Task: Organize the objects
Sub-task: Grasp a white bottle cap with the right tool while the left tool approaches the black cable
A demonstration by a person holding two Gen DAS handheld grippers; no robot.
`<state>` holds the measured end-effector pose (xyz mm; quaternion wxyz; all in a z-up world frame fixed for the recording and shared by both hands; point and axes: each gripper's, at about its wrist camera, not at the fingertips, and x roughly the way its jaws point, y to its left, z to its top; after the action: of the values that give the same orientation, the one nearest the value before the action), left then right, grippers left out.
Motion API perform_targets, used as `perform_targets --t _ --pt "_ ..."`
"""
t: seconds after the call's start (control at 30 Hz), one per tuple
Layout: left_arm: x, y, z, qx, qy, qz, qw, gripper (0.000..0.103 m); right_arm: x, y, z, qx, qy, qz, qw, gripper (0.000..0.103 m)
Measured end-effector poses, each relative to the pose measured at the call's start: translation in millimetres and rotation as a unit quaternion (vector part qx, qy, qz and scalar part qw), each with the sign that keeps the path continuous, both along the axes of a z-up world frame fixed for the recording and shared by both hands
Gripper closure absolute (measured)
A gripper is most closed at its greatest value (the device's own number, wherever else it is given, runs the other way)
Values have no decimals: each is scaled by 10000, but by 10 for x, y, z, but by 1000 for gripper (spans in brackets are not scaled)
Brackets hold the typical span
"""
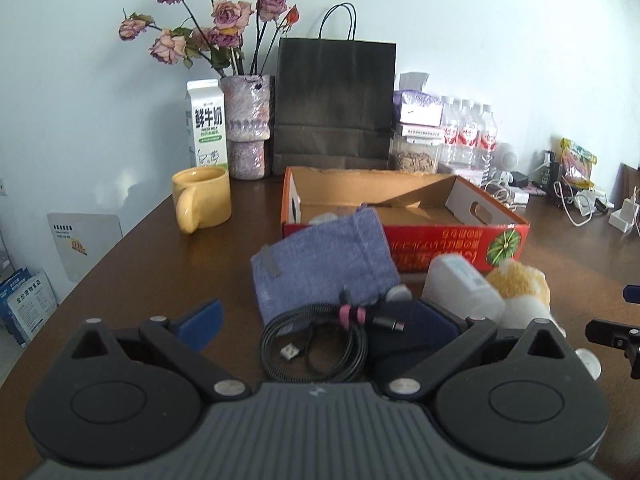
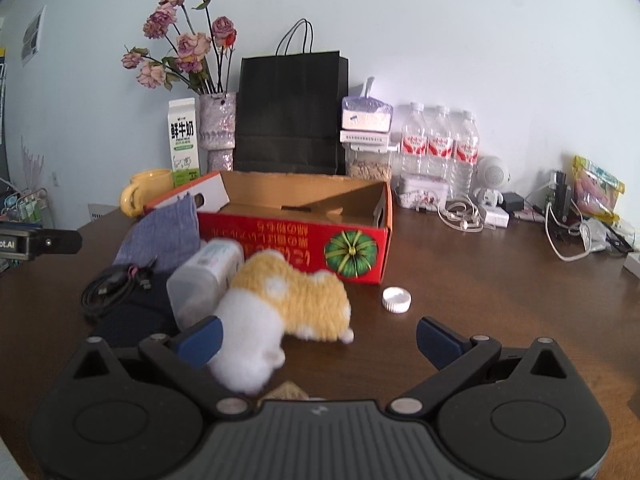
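Home setting: brown wooden table (image 2: 480, 280) against white wall; dried roses in vase (image 1: 248, 128) at 11 o'clock; milk carton (image 1: 206, 126); chargers (image 2: 496, 216) at 2 o'clock.

Two low, near wrist views toward the wall, sharing the red box (image 1: 404, 236) (image 2: 296, 240)

My count: one red cardboard box (image 2: 296, 246), one plush toy (image 2: 288, 304), one coiled cable (image 1: 316, 340), one blue pouch (image 1: 324, 264), one white cap (image 2: 396, 299), three water bottles (image 2: 440, 140), one yellow mug (image 1: 202, 198), one milk carton (image 1: 206, 126).
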<state>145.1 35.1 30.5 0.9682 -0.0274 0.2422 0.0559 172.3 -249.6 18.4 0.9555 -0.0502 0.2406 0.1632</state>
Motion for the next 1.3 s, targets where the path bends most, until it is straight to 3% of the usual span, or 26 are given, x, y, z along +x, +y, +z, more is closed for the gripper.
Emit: perform_targets --t 0.47,0.97,1.03,1.1,1.3 --pt "-208 174 -312 -191 470 276 9983 0 -141 -183 -398 -46 555 -34 9984 2" --pt "-130 143 -375 -216 582 242 9978 0 -18 -187 -462 125 693 166 9974 40" --pt "-123 144 -383 -220 588 238 9977 0 -7 -172 -475 170 739 282 9967 56" --pt "-112 152 -391 -215 600 244 9977 0 -14 -166 -464 229 739 362 9963 64" --pt "-51 176 -430 -153 680 257 9972 0 -41 -171 -414 280 607 346 9972 64"
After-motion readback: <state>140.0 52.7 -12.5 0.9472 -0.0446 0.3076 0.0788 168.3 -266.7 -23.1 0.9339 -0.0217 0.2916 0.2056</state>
